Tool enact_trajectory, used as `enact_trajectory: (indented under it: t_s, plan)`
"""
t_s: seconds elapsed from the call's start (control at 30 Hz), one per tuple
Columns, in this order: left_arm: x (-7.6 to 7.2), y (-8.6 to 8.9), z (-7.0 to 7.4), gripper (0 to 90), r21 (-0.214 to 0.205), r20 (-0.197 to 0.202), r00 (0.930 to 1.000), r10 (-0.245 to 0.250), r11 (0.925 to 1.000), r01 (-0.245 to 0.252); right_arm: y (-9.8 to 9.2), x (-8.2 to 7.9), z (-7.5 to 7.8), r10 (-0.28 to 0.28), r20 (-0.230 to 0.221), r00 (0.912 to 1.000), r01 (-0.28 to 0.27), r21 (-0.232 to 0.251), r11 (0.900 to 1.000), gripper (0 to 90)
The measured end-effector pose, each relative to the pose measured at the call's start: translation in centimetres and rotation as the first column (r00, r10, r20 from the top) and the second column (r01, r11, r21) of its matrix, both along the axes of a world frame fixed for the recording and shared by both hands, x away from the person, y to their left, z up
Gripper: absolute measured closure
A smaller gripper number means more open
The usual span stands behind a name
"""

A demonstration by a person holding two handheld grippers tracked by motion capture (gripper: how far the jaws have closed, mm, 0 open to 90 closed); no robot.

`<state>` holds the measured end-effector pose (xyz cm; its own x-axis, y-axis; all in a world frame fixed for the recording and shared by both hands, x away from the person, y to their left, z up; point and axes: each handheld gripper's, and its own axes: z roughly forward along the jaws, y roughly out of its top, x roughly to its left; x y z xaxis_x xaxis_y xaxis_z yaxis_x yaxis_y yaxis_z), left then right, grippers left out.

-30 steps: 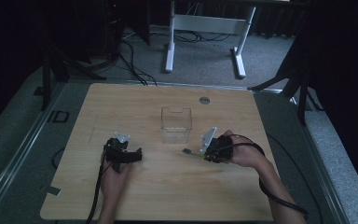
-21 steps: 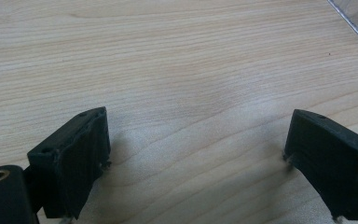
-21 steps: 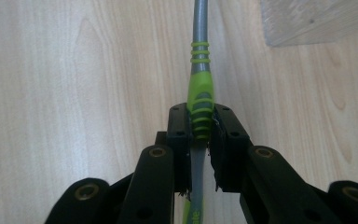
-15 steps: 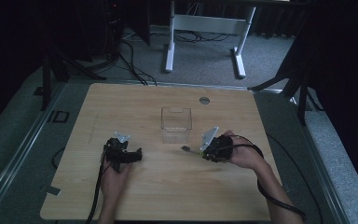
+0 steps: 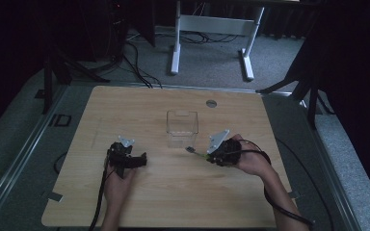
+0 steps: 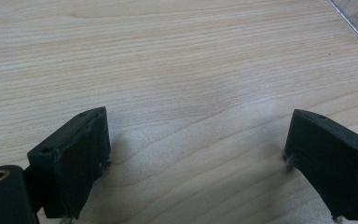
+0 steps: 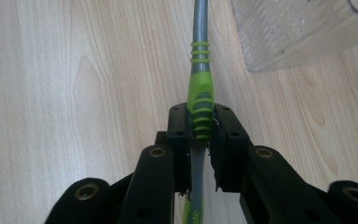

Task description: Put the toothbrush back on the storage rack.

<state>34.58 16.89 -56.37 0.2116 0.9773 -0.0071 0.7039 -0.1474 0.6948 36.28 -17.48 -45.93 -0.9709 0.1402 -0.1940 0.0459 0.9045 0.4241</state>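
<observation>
Black grippers (image 5: 127, 156) with grey plates; trailing black cables (image 5: 274, 202)

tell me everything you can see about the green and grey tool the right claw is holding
The tool is slim, with a grey shaft and a bright green ribbed grip that looks rubbery. The right claw is shut on that grip, its two black jaws pressing either side. The shaft points forward over the wooden table, close beside the clear plastic box. Its tip runs out of view.
</observation>
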Motion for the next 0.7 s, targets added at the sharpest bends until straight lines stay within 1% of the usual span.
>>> enact_trajectory:
  t_s: [0.1, 0.17, 0.23, 0.33, 0.43, 0.7]
  plan:
    - [0.00, 0.00, 0.00, 7.1, 0.000, 0.000, 1.0000, 0.000, 1.0000, 0.000, 0.02, -0.13, 0.09, 0.000, 0.007, 1.0000, 0.000, 0.012, 0.9999, 79.0]
    - [0.00, 0.00, 0.00, 7.1, 0.000, 0.000, 1.0000, 0.000, 1.0000, 0.000, 0.01, -0.18, 0.14, -0.006, 0.008, 1.0000, 0.005, 0.028, 0.9996, 79.0]
    - [0.00, 0.01, 0.00, 7.1, 0.001, 0.000, 1.0000, -0.001, 1.0000, 0.001, -0.04, -0.21, 0.18, -0.010, 0.003, 0.9999, 0.010, 0.045, 0.9990, 79.0]
    - [0.00, 0.00, 0.00, 7.1, 0.001, 0.000, 1.0000, 0.000, 1.0000, 0.000, -0.07, -0.22, 0.17, -0.019, -0.004, 0.9998, 0.019, 0.057, 0.9982, 79.0]
    - [0.00, 0.00, 0.00, 7.1, 0.000, 0.000, 1.0000, 0.000, 1.0000, 0.000, -0.23, -0.22, 0.30, -0.026, -0.015, 0.9995, 0.027, 0.083, 0.9962, 79.0]
    - [0.00, 0.01, 0.00, 7.1, 0.001, 0.000, 1.0000, -0.001, 1.0000, 0.001, -0.22, -0.18, 0.36, -0.048, -0.008, 0.9988, 0.049, 0.111, 0.9926, 79.0]
